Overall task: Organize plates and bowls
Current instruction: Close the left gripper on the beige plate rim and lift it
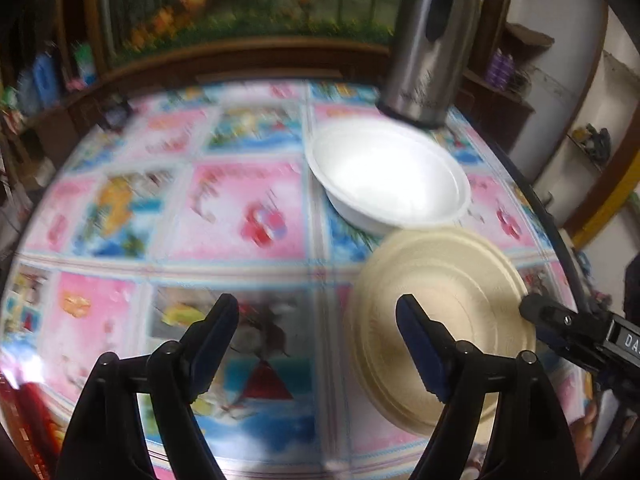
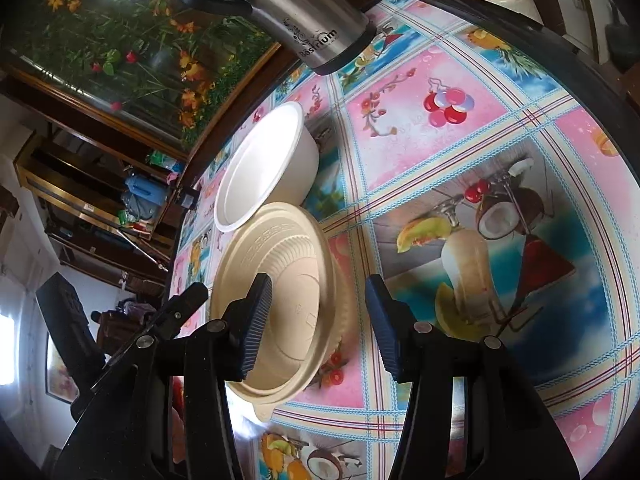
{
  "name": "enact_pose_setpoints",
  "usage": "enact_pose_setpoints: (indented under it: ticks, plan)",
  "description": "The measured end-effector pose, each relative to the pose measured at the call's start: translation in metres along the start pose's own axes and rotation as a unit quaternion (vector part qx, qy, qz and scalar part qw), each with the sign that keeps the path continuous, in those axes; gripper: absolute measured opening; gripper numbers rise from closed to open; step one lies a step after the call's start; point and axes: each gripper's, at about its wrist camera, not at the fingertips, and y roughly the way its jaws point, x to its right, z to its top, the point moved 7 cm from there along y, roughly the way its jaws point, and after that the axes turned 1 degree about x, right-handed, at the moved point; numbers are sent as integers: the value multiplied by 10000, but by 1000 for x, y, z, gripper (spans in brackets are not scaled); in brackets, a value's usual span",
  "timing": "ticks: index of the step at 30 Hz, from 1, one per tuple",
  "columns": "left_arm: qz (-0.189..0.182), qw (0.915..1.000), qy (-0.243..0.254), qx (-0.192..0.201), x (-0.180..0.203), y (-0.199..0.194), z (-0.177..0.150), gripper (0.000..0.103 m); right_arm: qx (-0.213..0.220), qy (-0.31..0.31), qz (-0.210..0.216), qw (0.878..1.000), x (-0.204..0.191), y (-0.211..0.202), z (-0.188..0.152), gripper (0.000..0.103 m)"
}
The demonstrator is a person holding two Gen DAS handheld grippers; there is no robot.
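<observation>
I had the beige plastic bowl (image 2: 280,300) on the patterned surface (image 2: 460,168), touching the white foam bowl (image 2: 264,168) near the steel flask (image 2: 288,20). My left gripper (image 1: 318,320) stood wide and empty; the right gripper (image 2: 318,316) straddled the beige rim without visibly pinching. Both bowls looked light and crushable, best taken gently at the rim.
</observation>
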Motion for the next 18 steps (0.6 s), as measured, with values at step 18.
enact_pose_setpoints:
  ticks: [18]
  plan:
    - [-198, 9972, -229, -686, -3, 26, -20, 60, -49, 83, -119, 9999, 2, 9, -2, 48]
